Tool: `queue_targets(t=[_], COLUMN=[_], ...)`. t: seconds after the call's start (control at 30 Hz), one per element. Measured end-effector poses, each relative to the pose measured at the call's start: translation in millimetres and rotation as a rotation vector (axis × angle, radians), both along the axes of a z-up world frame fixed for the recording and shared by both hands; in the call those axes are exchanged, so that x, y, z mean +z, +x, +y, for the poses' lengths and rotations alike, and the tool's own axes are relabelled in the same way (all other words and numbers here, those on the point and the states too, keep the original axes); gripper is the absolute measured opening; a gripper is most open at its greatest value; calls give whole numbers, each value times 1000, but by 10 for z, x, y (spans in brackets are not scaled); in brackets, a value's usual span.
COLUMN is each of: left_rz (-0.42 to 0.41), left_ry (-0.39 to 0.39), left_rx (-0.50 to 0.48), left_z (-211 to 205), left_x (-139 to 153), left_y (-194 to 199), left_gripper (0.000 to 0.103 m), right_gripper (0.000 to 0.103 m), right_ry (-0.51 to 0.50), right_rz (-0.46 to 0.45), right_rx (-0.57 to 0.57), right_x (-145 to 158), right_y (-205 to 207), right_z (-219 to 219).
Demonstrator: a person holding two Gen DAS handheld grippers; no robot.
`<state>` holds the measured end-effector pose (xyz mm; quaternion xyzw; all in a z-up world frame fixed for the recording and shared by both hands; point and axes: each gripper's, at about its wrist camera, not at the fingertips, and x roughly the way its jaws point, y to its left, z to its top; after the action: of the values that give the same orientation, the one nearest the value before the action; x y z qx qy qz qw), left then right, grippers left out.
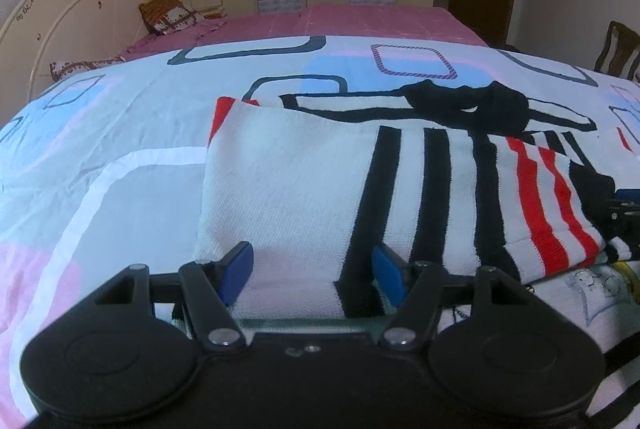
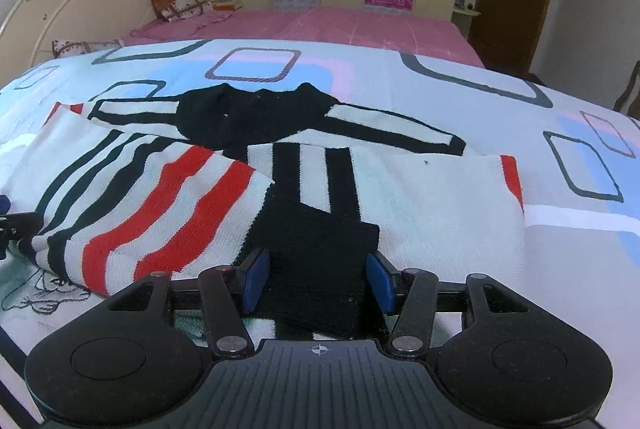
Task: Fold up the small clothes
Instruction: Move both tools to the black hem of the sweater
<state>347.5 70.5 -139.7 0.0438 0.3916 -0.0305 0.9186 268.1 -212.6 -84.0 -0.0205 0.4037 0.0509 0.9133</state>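
garment: white knit sweater with black and red stripes (image 1: 320,181), partly folded on the patterned bedsheet (image 1: 120,133), collar at 12 o'clock.
left tool (image 1: 312,269): jaws apart, straddling the near white hem at 6 o'clock.
right tool (image 2: 318,277): jaws apart around the black ribbed cuff (image 2: 320,261); pad contact unclear.
long axis: 6 to 12.
room: open sheet beyond the collar.
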Motion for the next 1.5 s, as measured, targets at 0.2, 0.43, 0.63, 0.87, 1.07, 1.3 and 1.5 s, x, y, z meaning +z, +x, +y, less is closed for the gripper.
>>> queue_targets(t=[0.2,0.43,0.63,0.87,1.07,1.3,1.5], left_rz=[13,95,99,71,78,115,104], left_ry=[38,77,93,26,27,66,69], left_rx=[21,58,76,-10,-123,-218,-200], left_z=[-62,-130,-245,-419,-532,-427,-73], left_x=[15,73,271,492,390,138,75], left_y=[23,134,-2,-527,-1012,-1543,-1843], left_gripper=[67,67,65,69,69,69,77], right_gripper=[53,54,61,61,61,61,61], right_ry=[4,-6,2,85,74,40,-90], right_rz=[-11,15,13,-23,-14,57,47], right_rx=[37,84,82,106,91,93,77], right_x=[-14,10,190,462,452,262,141], right_y=[-9,62,51,-472,-1056,-1736,-2131], right_z=[-31,-47,-84,-96,-33,218,353])
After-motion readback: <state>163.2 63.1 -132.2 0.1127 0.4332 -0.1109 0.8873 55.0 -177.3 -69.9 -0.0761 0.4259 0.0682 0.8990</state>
